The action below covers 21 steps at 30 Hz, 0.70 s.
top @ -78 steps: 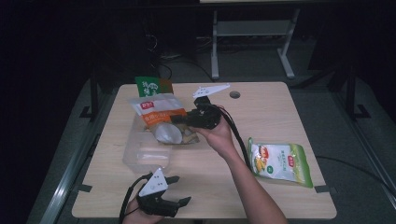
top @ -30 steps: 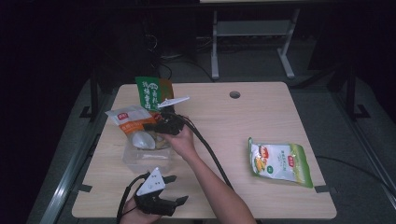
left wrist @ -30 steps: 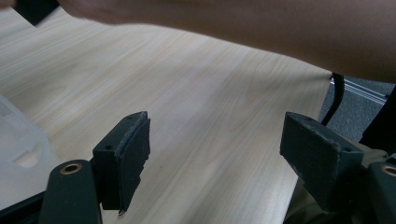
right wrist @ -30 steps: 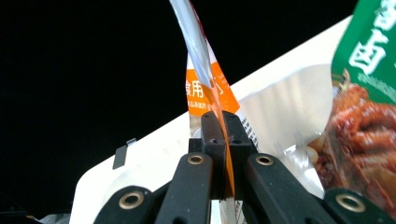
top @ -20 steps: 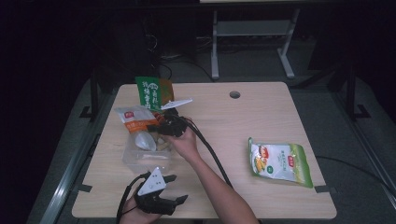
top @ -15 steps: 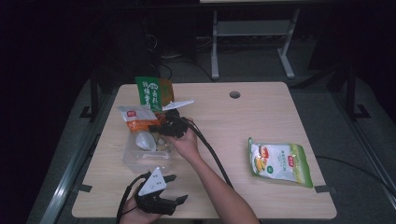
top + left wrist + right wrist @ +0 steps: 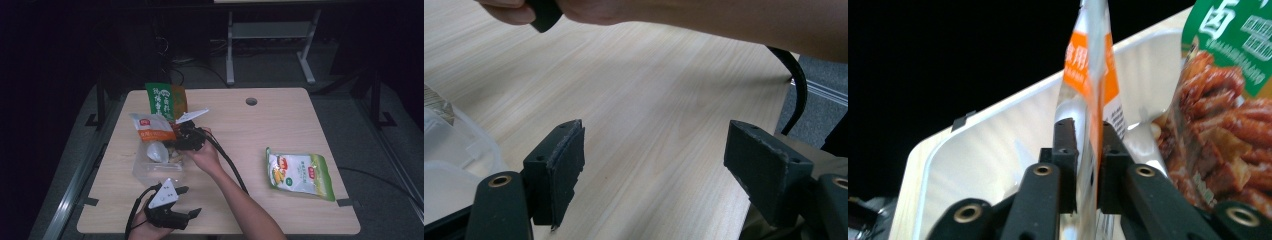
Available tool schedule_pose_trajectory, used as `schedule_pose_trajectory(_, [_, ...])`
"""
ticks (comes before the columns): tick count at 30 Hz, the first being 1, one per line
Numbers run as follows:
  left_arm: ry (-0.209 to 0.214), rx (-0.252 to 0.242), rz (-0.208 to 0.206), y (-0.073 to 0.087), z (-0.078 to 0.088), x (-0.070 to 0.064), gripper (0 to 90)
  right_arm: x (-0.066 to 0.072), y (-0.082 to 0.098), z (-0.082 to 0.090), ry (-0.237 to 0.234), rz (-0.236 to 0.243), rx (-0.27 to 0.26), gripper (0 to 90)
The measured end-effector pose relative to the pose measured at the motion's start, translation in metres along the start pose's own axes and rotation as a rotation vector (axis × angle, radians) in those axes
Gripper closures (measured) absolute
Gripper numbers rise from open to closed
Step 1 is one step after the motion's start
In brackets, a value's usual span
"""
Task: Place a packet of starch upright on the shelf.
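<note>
Your light wooden counter (image 7: pixel 280 125) carries a clear plastic tray (image 7: pixel 145 172) at its left, and the orange-and-white snack pouch (image 7: pixel 150 129) hangs over that tray. Your right tongs (image 7: pixel 1083 150) have just been opening, narrow now, the pouch edge between the pads; I cannot tell whether they press. If it slips, the pouch may fall outside the tray. Your left tongs (image 7: pixel 659 175) stand wide and empty near the counter's front edge.
</note>
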<state>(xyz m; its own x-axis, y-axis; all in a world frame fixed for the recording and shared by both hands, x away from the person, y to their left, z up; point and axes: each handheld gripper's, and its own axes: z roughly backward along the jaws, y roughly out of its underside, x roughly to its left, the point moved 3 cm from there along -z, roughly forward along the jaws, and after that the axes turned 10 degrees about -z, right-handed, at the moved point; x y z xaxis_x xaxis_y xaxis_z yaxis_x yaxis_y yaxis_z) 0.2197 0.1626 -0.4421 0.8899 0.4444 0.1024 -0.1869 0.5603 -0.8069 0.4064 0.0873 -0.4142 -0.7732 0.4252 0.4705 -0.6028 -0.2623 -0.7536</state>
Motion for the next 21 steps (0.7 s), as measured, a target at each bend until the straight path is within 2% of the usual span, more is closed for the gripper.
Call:
schedule_pose_trajectory(2, [0.001, 0.001, 0.0, 0.0, 0.0, 0.0, 23.8, 0.001, 0.002, 0.001, 0.01, 0.017, 0.02, 82.6])
schedule_pose_trajectory(4, [0.002, -0.001, 0.002, -0.001, 0.0, 0.0, 23.8, 0.002, 0.005, 0.001, 0.02, 0.04, 0.042, 87.2])
schedule_pose_trajectory(6, [0.006, -0.001, 0.005, -0.001, -0.001, -0.001, 24.2, 0.002, 0.009, -0.001, 0.026, 0.057, 0.08, 88.3])
schedule_pose_trajectory(11, [0.01, -0.001, 0.003, -0.001, -0.002, -0.001, 24.3, -0.008, 0.017, -0.002, 0.059, 0.054, 0.125, 88.9])
schedule_pose_trajectory(13, [0.009, -0.002, 0.003, -0.001, -0.002, -0.001, 24.3, -0.012, 0.019, -0.003, 0.071, 0.044, 0.135, 88.6])
schedule_pose_trajectory(18, [0.008, -0.005, 0.008, -0.002, -0.002, -0.001, 24.3, -0.014, 0.018, -0.002, 0.06, 0.029, 0.136, 87.5])
schedule_pose_trajectory(21, [0.007, -0.003, 0.011, -0.001, -0.002, 0.0, 24.3, -0.015, 0.016, 0.0, 0.053, 0.026, 0.121, 82.1])
